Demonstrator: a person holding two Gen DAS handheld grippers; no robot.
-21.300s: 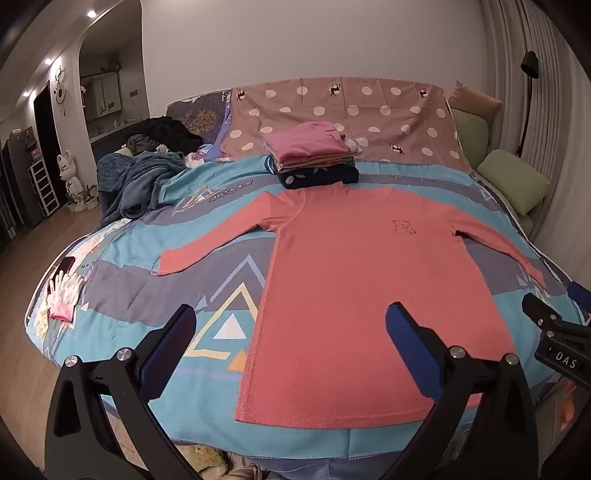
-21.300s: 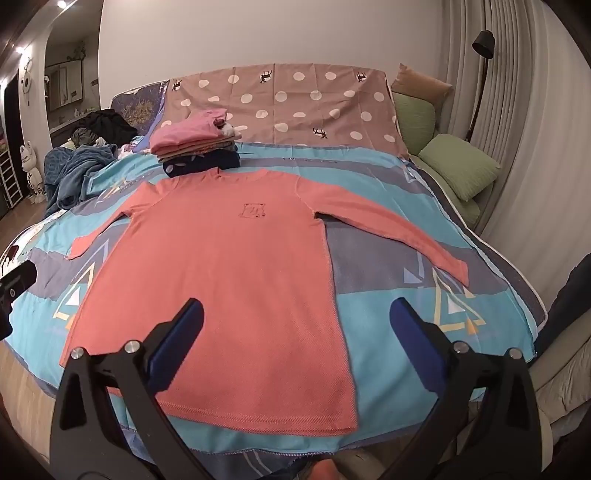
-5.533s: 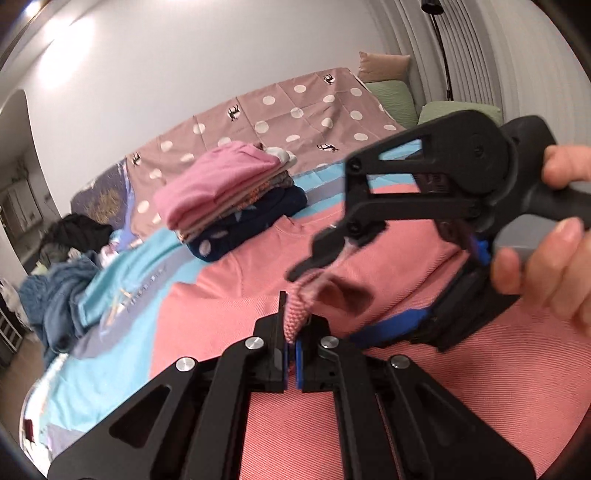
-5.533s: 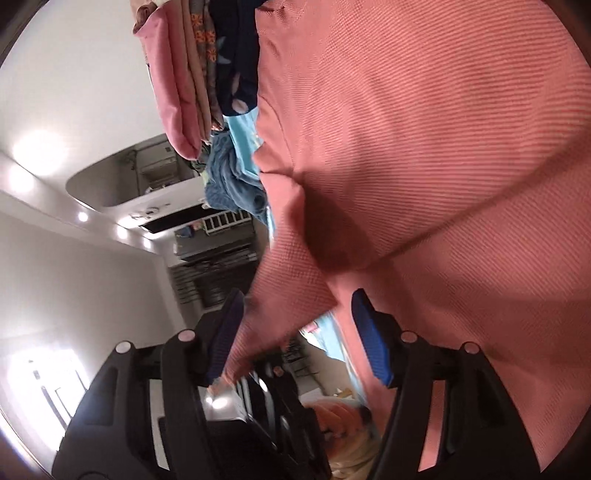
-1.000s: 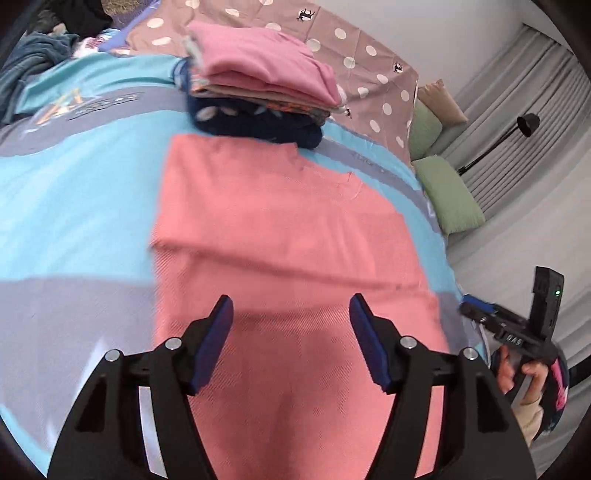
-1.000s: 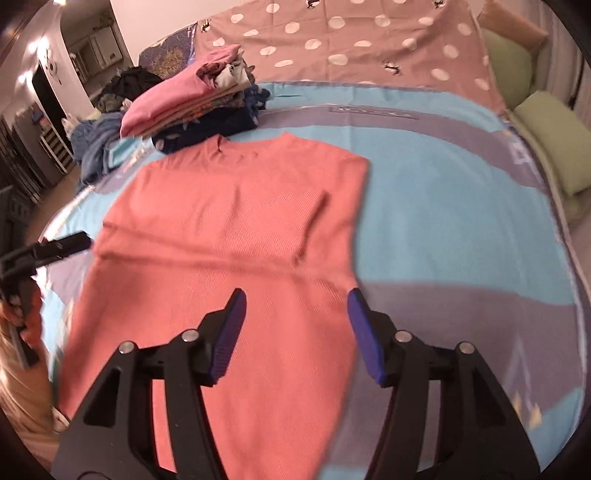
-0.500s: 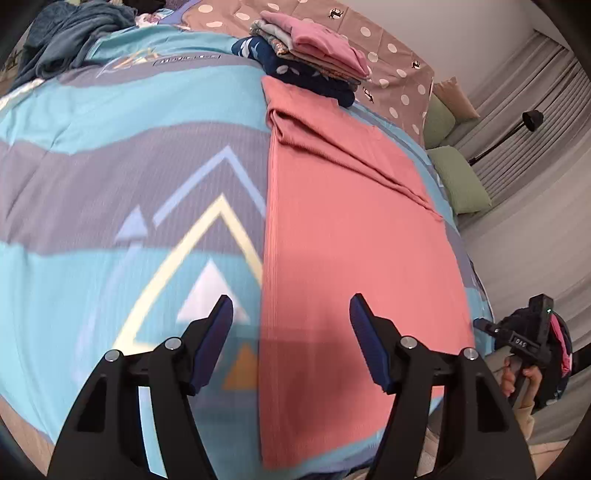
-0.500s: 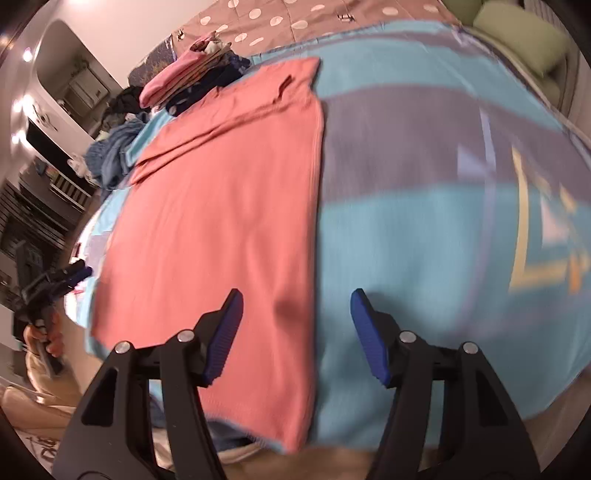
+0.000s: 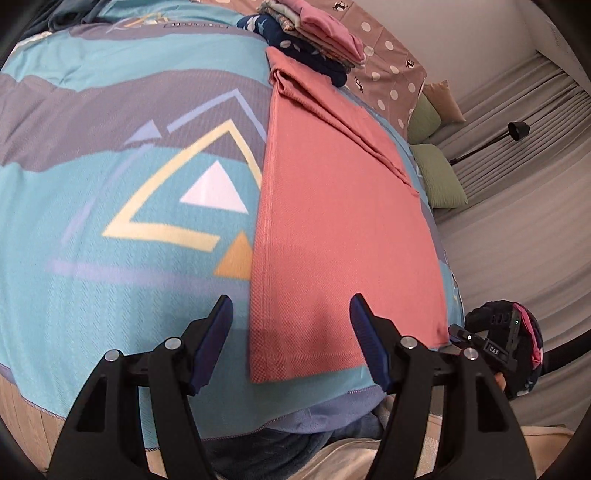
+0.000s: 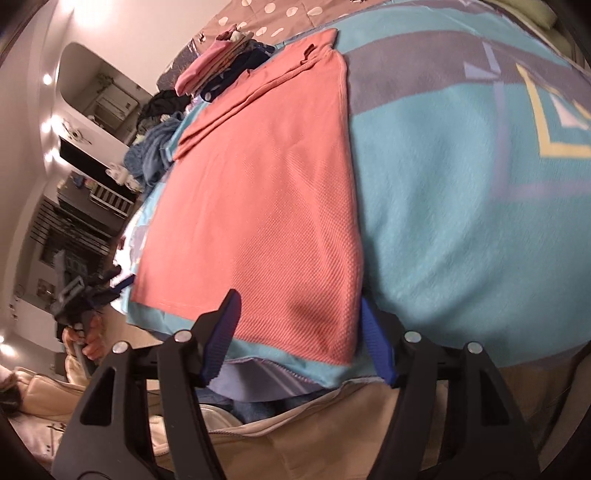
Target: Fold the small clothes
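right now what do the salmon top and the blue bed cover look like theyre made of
Salmon-pink long top: seems a knitted cotton-like fabric, matte, judging by the fine waffle-like ribbed texture near its hem. Turquoise patterned bed cover: looks like soft fleece or brushed plush, slightly fuzzy and matte, with printed triangles; the exact fibre cannot be told.

shirt [image 9: 343, 221]: was spread flat with both sleeves out; sleeves now folded in, long narrow rectangle on the blanket [image 9: 110, 184]
left gripper [image 9: 291, 339]: was clamped on a sleeve cuff a few seconds back; now jaws apart, nothing between the pads, over the hem corner on its side
left view: a second ago the folded shoulders and the clothes stack [image 9: 314, 33] were straight ahead; now the hem is just ahead of the fingertips, stack far ahead
right gripper [image 10: 299, 328]: sleeve hung between its pads a few seconds back; now straddles the other hem corner, jaws apart
right view: bed edge now directly under the fingers, where a second ago it was mid-shirt
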